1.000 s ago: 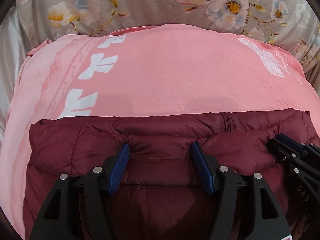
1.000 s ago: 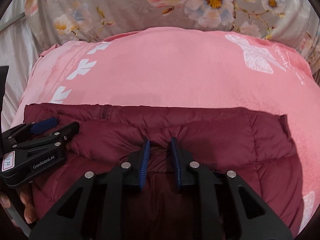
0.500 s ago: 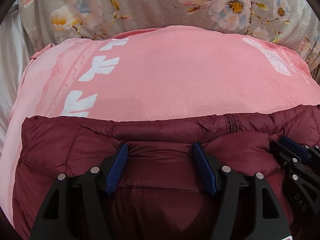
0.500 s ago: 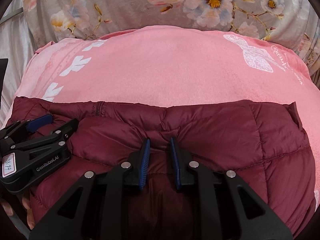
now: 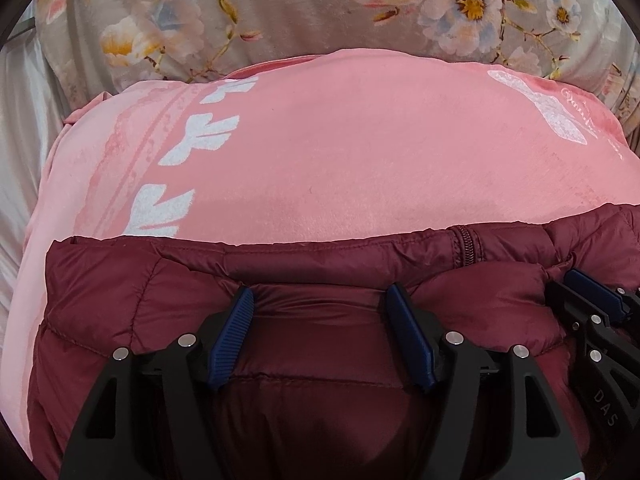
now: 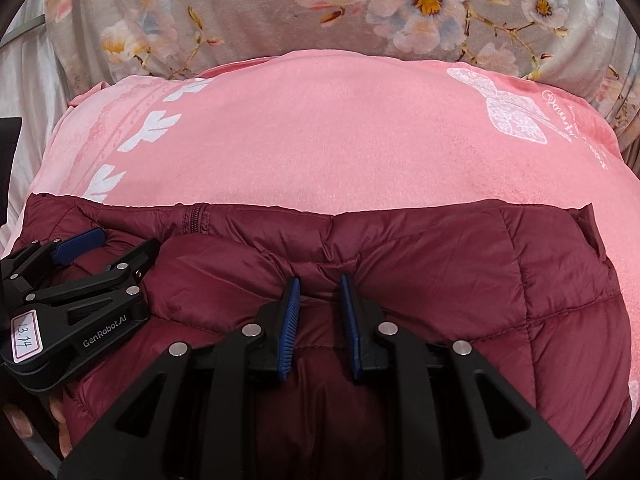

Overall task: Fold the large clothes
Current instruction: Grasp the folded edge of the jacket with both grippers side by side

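Nearest the left wrist camera, the left gripper stood with its jaws spread wide, the blue pads resting down on the maroon puffer jacket with a broad swell of padded fabric lying between them; the pads touched the cloth at their tips, but whether they pressed it hard enough to hold it could not be told. Nearest the right wrist camera, the right gripper had its jaws drawn close together, pinching a bunched ridge of the same jacket, and the fabric puckered into creases just ahead of the pads. The two tools sat side by side on the garment: the right gripper showed at the right edge of the left view, and the left gripper showed at the left edge of the right view, carrying a white label with handwritten figures, with fingertips of a person's hand visible beneath it at the lower left edge. The jacket lay in the near part of both views, its far hem running roughly straight across, with a closed zipper reaching that hem. Beyond the hem spread a pink blanket printed with white leaf shapes on the left and a white bow motif on the right. Farthest back lay a grey floral bedcover, and pale sheeting showed along the left edge.
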`<state>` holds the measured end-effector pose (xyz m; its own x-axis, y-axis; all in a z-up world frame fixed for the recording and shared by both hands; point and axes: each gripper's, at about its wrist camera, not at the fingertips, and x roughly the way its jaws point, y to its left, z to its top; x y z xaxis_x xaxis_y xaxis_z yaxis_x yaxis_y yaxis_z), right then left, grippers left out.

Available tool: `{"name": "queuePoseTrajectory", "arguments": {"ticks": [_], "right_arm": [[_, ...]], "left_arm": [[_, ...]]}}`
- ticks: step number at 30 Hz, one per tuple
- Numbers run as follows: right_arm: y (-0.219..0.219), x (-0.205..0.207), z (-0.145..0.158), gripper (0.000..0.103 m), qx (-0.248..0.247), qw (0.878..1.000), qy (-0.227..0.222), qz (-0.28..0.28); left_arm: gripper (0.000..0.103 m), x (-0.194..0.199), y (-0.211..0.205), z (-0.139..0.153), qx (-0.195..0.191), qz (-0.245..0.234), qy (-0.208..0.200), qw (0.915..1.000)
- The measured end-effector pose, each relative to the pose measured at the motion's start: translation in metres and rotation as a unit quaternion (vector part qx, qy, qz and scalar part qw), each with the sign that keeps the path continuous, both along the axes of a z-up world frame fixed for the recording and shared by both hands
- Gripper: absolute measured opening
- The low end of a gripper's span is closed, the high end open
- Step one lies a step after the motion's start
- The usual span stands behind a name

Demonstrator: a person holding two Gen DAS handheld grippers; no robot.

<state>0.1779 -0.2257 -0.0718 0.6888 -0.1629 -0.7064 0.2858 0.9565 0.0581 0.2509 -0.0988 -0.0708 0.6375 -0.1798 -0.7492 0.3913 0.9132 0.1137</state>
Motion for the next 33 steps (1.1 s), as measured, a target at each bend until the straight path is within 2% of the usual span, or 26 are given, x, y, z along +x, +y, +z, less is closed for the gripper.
{"name": "queuePoseTrajectory", "arguments": {"ticks": [3, 6, 9, 12, 14, 18, 24, 27, 33], "right_arm": [[-0.006, -0.002, 0.001, 0.020, 0.018, 1.000, -0.009, 0.000], [-0.006, -0.027, 0.016, 0.021, 0.028, 0.999, -0.030, -0.024], [0.009, -0.056, 0.030, 0.023, 0.031, 0.998, -0.050, -0.016], [0.028, -0.077, 0.032, 0.023, 0.034, 0.998, -0.055, 0.000], [0.038, -0.083, 0.029, 0.023, 0.034, 0.998, -0.051, 0.006], [0.057, -0.086, 0.018, 0.023, 0.000, 0.999, -0.037, 0.007], [0.067, -0.086, 0.000, 0.023, -0.032, 0.999, -0.028, 0.001], [0.069, -0.084, -0.002, 0.023, -0.041, 0.999, -0.020, -0.001], [0.069, -0.082, -0.004, 0.023, -0.046, 0.999, -0.013, -0.001]], "left_arm": [[0.068, 0.000, 0.000, 0.002, 0.000, 0.000, 0.001, 1.0000], [0.068, -0.008, 0.011, 0.015, -0.002, 0.011, 0.002, 0.9999], [0.067, -0.033, 0.031, 0.039, -0.032, 0.015, 0.005, 0.9994], [0.067, -0.060, 0.037, 0.049, -0.035, 0.007, 0.008, 0.9993], [0.067, -0.079, 0.036, 0.046, -0.027, 0.000, 0.006, 0.9996], [0.068, -0.097, 0.033, 0.030, -0.011, 0.002, 0.002, 0.9999], [0.070, -0.100, 0.040, 0.011, -0.027, 0.014, -0.001, 0.9995], [0.071, -0.103, 0.039, 0.005, -0.024, 0.017, -0.014, 0.9995], [0.071, -0.102, 0.038, 0.002, -0.017, 0.019, -0.015, 0.9996]]}}
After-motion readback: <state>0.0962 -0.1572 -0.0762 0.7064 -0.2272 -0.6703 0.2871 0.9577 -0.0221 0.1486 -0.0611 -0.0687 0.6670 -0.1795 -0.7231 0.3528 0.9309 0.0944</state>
